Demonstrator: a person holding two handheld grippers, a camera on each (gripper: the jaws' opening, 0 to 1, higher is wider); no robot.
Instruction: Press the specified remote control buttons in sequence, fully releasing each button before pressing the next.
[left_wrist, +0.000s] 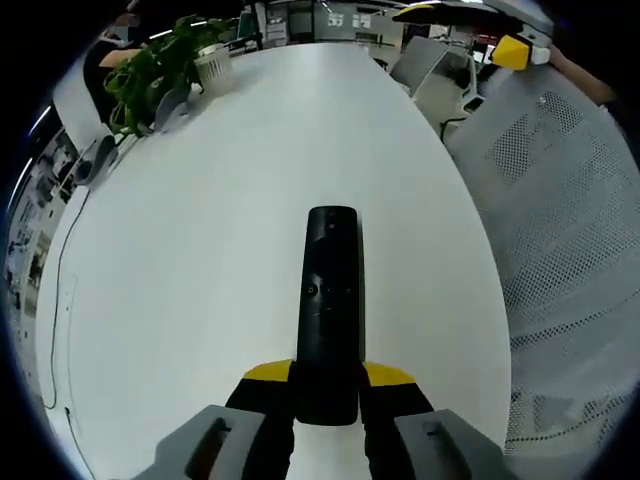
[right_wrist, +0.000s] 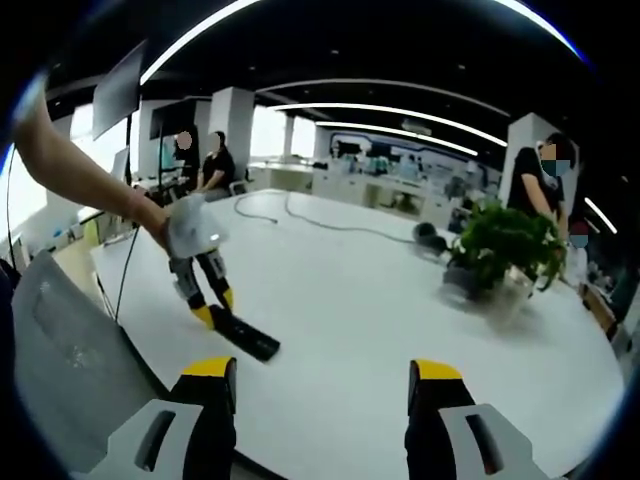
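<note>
Left gripper is pinching the remote while the right gripper is waiting, spread and well away.

In the left gripper view, the long black plastic remote control (left_wrist: 330, 310) is lying along the white oval surface (left_wrist: 200, 250), its near end pinched between the yellow-tipped fingers (left_wrist: 262, 375) of the left gripper (left_wrist: 328, 385). A leafy green potted plant (left_wrist: 160, 65) is standing at the far left edge. In the right gripper view, the left gripper (right_wrist: 212, 310) is holding the remote (right_wrist: 245, 338) close to the surface's near left edge, and the right gripper (right_wrist: 325, 385) is hanging well apart from it with its fingers spread and empty. The likely risks: the grip covers only the remote's end, so a firm press could pivot or slide it toward the edge; and an approach from this far off could land on the wrong button, or on two at once.
</note>
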